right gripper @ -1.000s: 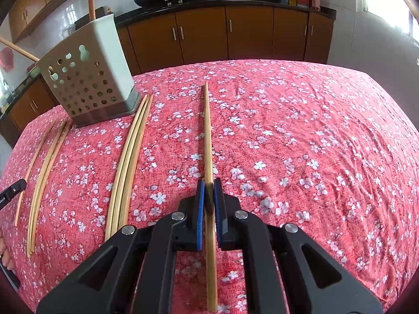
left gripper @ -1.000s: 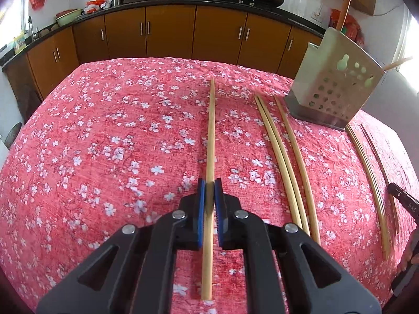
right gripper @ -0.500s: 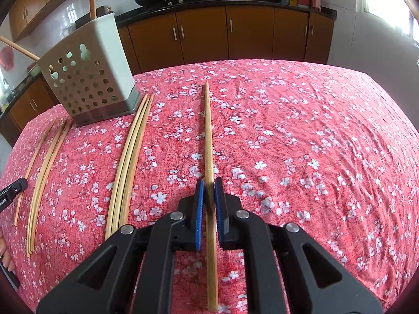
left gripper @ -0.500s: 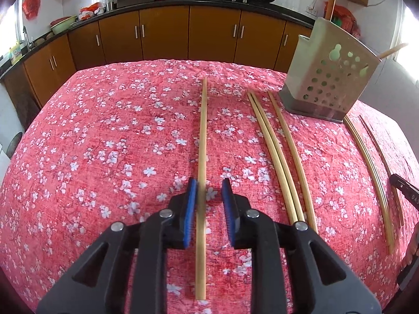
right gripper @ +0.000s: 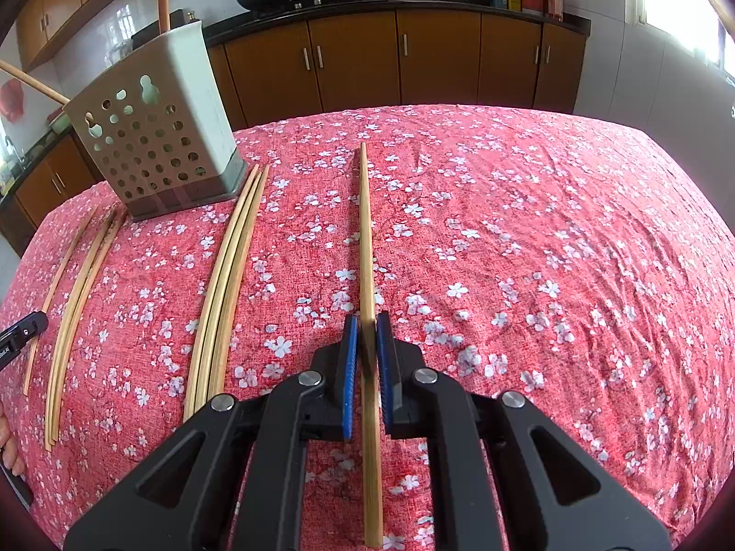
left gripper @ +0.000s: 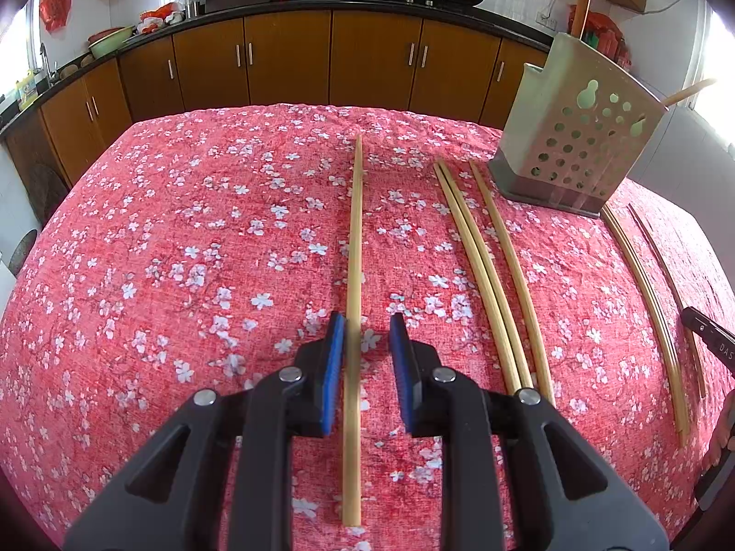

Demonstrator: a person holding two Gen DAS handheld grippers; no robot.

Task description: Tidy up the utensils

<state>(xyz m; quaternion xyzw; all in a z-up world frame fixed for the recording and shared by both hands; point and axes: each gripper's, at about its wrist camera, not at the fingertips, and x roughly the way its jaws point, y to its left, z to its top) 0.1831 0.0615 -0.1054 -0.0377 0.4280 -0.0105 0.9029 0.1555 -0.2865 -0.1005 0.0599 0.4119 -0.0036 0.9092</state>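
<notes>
A bamboo chopstick [left gripper: 354, 248] lies on the red floral tablecloth between the blue pads of my left gripper [left gripper: 366, 335], which is open around it without touching. My right gripper [right gripper: 366, 335] straddles another chopstick [right gripper: 366, 238], its pads slightly apart from it. A grey perforated utensil holder [left gripper: 581, 137] stands at the back right in the left wrist view and at the back left in the right wrist view [right gripper: 154, 137], with chopsticks leaning in it. Several more chopsticks [left gripper: 487, 266] lie beside it; they also show in the right wrist view [right gripper: 225, 284].
More chopsticks [left gripper: 643, 284] lie past the holder near the table's right edge, next to the other gripper's tip [left gripper: 709, 340]. The same group [right gripper: 78, 303] shows at left in the right wrist view. Brown kitchen cabinets [left gripper: 367, 59] stand behind the table.
My left gripper has opened and let go of its chopstick, which now lies on the cloth. My right gripper's pads have parted slightly from its chopstick.
</notes>
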